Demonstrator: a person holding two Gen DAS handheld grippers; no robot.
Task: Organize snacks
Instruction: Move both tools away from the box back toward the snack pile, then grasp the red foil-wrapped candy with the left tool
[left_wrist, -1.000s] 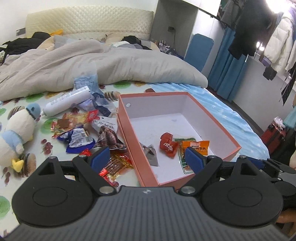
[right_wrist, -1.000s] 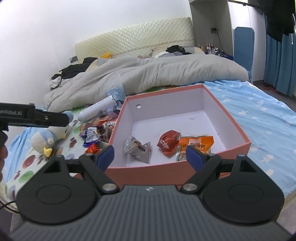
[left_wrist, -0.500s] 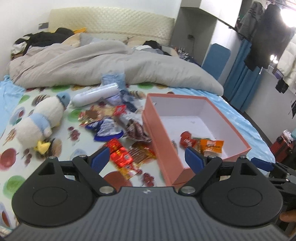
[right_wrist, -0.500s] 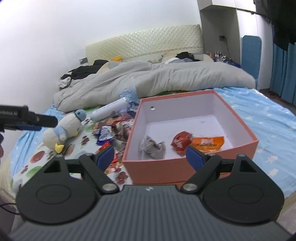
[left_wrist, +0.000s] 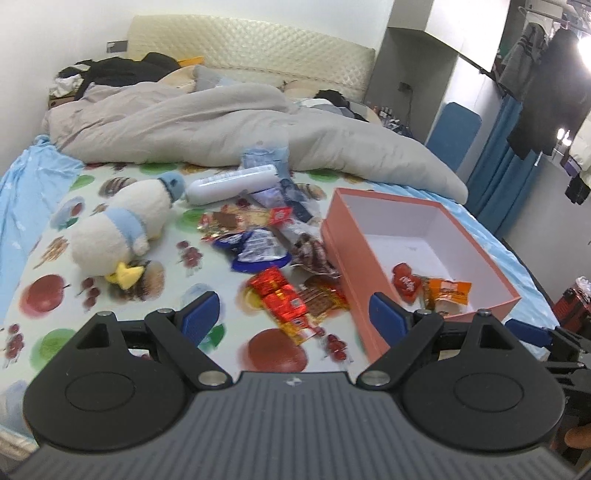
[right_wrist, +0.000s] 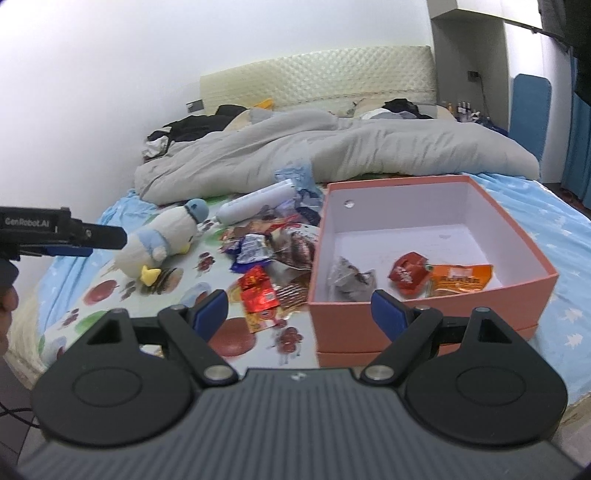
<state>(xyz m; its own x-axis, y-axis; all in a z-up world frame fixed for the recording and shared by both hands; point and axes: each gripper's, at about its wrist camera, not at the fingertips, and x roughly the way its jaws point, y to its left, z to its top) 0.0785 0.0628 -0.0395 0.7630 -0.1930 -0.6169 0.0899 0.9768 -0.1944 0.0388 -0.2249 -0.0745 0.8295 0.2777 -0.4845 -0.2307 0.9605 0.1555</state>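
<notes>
Done: three snacks lie in my box (right_wrist: 424, 302).
Left: snack pile (left_wrist: 280, 266) on the bed, beside the box.
Left claw (left_wrist: 291, 317): wide, empty.
Right claw (right_wrist: 299, 310): wide, empty.

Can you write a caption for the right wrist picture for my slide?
Open right gripper faces a pink box holding three snack packets, more snacks piled beside it near a plush duck.

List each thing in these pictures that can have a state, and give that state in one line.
Pink box: open, lid off, three snack packets inside.
Loose snack pile: lying on the bed beside the box.
Plush duck: lying on its side.
White tube: lying flat.
Left gripper: open, empty.
Right gripper: open, empty.
</notes>
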